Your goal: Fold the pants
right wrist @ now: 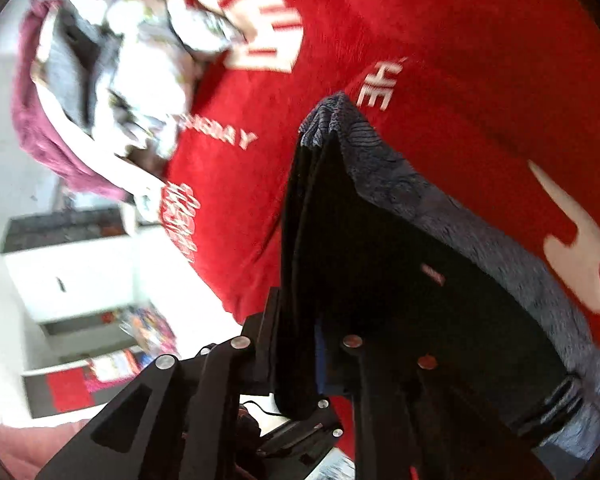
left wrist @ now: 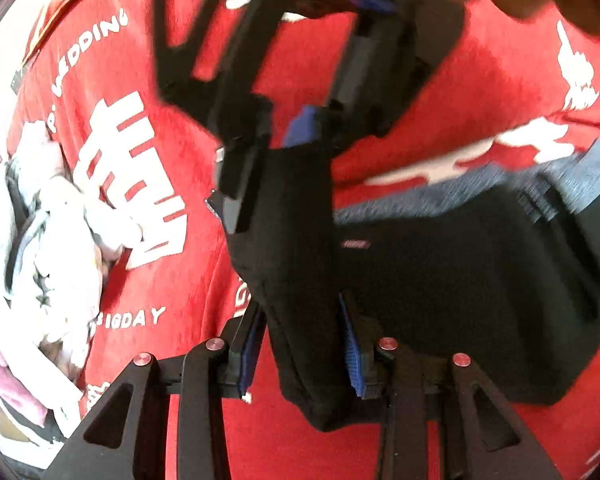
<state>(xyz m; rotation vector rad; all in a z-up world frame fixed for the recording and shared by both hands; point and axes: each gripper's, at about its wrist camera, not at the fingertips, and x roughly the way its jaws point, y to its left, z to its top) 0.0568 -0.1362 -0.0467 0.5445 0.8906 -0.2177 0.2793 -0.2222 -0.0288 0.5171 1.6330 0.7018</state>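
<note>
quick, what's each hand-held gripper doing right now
left hand-held gripper: closed on the black pants
right hand-held gripper: closed on the pants too

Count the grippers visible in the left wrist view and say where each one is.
2. The left gripper sits at the bottom edge, clamped on the black pants. The right gripper reaches in from the top centre, gripping the same pants higher up.

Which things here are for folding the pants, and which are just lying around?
For the job:
black pants
left gripper
right gripper

Just lying around:
heap of pale clothes
red blanket with white letters
white shelves
</note>
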